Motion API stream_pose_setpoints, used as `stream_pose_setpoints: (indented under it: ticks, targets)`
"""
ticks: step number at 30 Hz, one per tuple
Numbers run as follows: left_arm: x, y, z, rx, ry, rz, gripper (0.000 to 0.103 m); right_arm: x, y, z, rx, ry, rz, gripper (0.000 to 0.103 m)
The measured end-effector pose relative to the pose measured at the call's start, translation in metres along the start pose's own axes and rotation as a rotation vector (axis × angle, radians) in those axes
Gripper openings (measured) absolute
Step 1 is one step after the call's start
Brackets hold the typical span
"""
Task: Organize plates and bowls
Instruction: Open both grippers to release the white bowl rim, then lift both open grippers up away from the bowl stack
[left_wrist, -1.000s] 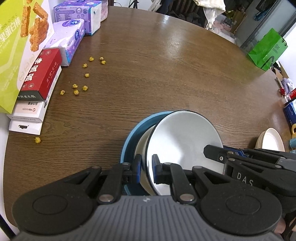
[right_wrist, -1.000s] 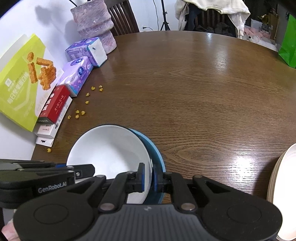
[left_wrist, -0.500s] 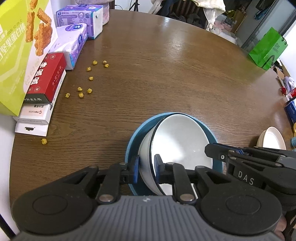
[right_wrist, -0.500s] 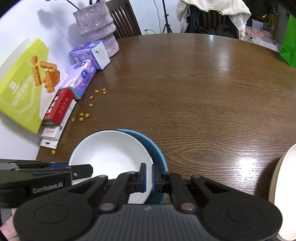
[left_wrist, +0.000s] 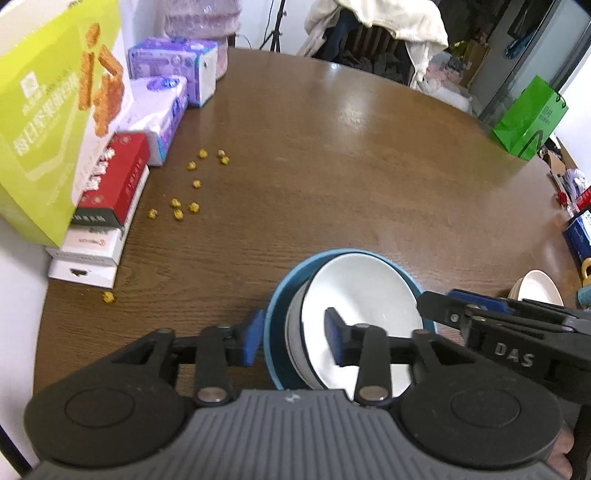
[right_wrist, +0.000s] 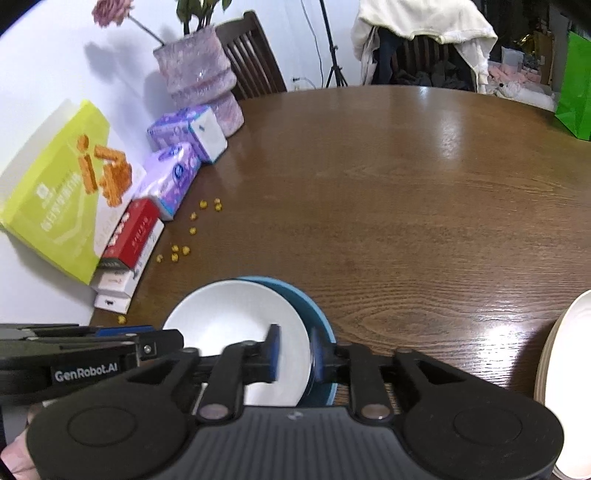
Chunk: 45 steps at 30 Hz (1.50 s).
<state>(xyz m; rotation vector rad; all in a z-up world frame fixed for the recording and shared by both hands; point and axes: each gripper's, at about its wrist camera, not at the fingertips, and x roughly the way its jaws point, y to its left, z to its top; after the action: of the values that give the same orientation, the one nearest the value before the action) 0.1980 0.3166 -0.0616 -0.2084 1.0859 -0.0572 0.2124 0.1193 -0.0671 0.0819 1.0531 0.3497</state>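
Observation:
A white bowl (left_wrist: 362, 291) sits nested in a blue bowl (left_wrist: 275, 321) on the brown table; both show in the right wrist view, white bowl (right_wrist: 229, 317), blue bowl (right_wrist: 314, 314). My left gripper (left_wrist: 291, 341) is open, its fingers straddling the left rims of both bowls. My right gripper (right_wrist: 295, 350) is open, its fingers straddling the right rims. A stack of white plates (right_wrist: 565, 376) lies at the right edge, also seen small in the left wrist view (left_wrist: 537, 286).
Boxes line the table's left edge: a yellow-green snack box (left_wrist: 48, 122), red box (left_wrist: 118, 177), purple tissue packs (right_wrist: 177, 173) and a pink vase (right_wrist: 199, 85). Yellow crumbs (left_wrist: 184, 206) lie scattered nearby. A green bag (left_wrist: 528, 118) stands at the far right.
Both grippers have opened from the rims of the bowls. The white bowl has settled lower into the blue bowl, and both cameras have pulled back and up.

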Motion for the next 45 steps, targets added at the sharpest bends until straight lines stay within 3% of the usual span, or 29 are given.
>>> stream_pose_setpoints:
  ticks: [2,5,9,10,11,15,17,23,27,36,45]
  targets:
    - [-0.006,0.001,-0.001,0.006,-0.028,-0.001,0.058,-0.007,-0.004,-0.001,0.009,-0.026,-0.004,0.042]
    - [-0.014,0.002,-0.002,0.016,-0.081,-0.011,0.077,-0.019,-0.010,-0.005,0.023,-0.072,-0.009,0.057]
    - [-0.027,-0.002,-0.004,0.049,-0.176,-0.019,0.093,-0.036,-0.021,-0.010,0.048,-0.153,-0.019,0.070]
    - [-0.030,-0.004,-0.004,0.058,-0.197,-0.021,0.099,-0.040,-0.023,-0.012,0.052,-0.176,-0.024,0.077]
    - [-0.033,-0.006,-0.005,0.066,-0.220,-0.018,0.102,-0.046,-0.026,-0.015,0.054,-0.207,-0.032,0.085]
    - [-0.041,-0.015,-0.009,0.084,-0.273,-0.007,0.103,-0.071,-0.032,-0.028,0.019,-0.326,-0.059,0.091]
    - [-0.045,-0.019,-0.014,0.076,-0.308,-0.009,0.103,-0.081,-0.035,-0.033,-0.009,-0.363,-0.068,0.103]
    - [-0.063,-0.044,-0.038,0.107,-0.452,0.031,0.103,-0.100,-0.047,-0.047,-0.057,-0.393,-0.070,0.103]
    - [-0.074,-0.069,-0.061,0.125,-0.503,0.027,0.103,-0.114,-0.061,-0.058,-0.060,-0.397,-0.073,0.103]
    - [-0.091,-0.120,-0.101,0.126,-0.517,0.037,0.103,-0.155,-0.106,-0.091,-0.044,-0.405,-0.085,0.103]
    - [-0.107,-0.110,-0.117,0.044,-0.508,0.105,0.103,-0.171,-0.118,-0.110,-0.061,-0.380,-0.013,0.103]
